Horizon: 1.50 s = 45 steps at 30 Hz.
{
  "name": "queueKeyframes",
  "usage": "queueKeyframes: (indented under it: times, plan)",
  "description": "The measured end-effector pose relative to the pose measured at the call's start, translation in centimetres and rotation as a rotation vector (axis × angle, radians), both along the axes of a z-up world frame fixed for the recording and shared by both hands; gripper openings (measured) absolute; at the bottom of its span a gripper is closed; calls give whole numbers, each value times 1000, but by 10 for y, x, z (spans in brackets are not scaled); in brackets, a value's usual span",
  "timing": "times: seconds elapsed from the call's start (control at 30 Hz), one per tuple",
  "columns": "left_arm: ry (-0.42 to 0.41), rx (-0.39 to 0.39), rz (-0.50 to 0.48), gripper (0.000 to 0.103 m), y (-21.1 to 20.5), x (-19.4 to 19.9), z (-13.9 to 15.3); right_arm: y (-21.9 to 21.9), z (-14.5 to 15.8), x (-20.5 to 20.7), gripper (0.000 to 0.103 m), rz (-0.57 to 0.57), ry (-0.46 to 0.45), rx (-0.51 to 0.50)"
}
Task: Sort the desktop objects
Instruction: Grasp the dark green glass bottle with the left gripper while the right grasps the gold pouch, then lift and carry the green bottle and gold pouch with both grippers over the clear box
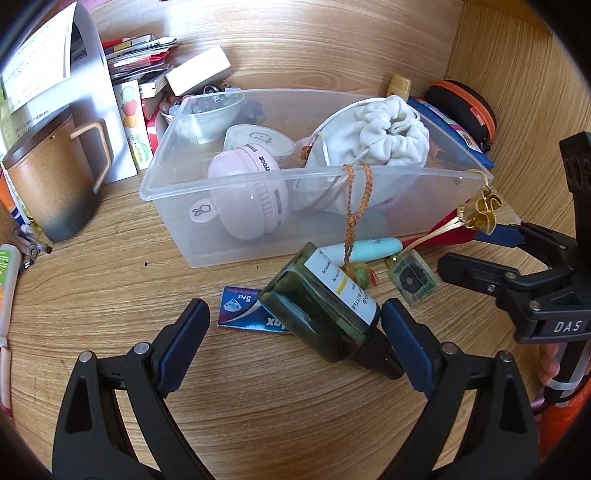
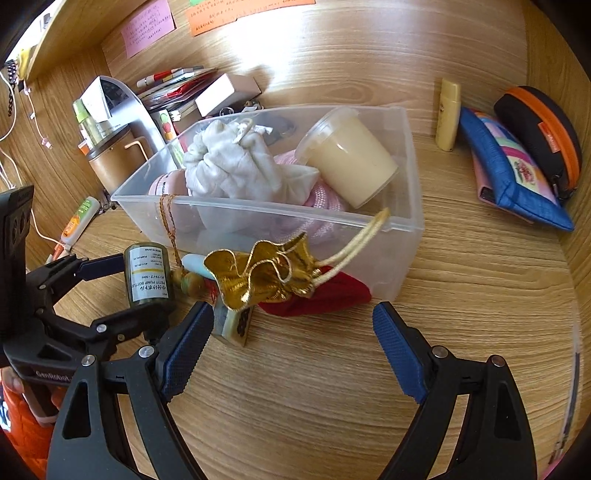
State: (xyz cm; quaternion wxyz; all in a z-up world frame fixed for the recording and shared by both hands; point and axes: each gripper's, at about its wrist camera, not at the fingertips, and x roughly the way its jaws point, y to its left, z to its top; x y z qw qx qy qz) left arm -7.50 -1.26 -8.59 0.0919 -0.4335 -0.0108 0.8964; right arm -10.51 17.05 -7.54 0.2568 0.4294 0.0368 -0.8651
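Dark green pump bottle (image 1: 325, 302), white label, lying tilted, black cap toward camera, just before clear bin (image 1: 177, 206). Left gripper (image 1: 295, 328) spread around it; right gripper (image 2: 291, 332) spread, empty.

A light wood-grain desk (image 2: 332, 387) meets matching wooden walls (image 2: 332, 55) bearing pink and orange notes (image 2: 149, 26).

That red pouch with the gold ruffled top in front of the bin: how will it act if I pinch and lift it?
The red pouch looks like soft cloth, so it will probably sag and fold rather than hold shape. Its gold cord loops over the clear bin's rim and may snag. It should not roll.
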Motion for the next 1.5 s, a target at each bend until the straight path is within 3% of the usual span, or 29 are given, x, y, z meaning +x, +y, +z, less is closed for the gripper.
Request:
queueKeyframes:
  times: [0.1,0.2,0.37,0.77,0.9,1.0,1.5]
  plan:
    - [12,-7,1,94,0,-1,-1,-4,-3,-5,86,-13,-9,2]
    - [11,-4,-13,85,2,-2,-3,-4,-6,-10,86,-35,-14,-8]
    - [18,-7,-18,78,3,-2,-4,2,-6,-16,84,-72,-23,-69]
    - [30,3,-38,64,7,-6,-3,9,-7,-15,59,-80,-3,-63]
    - [33,3,-35,64,8,-7,-3,9,-3,-11,47,-59,16,-55]
    - [32,16,-31,64,5,-8,-2,8,0,-7,43,-45,28,-58]
    - [61,38,2,64,-3,4,7,23,21,10,43,-52,84,-71]
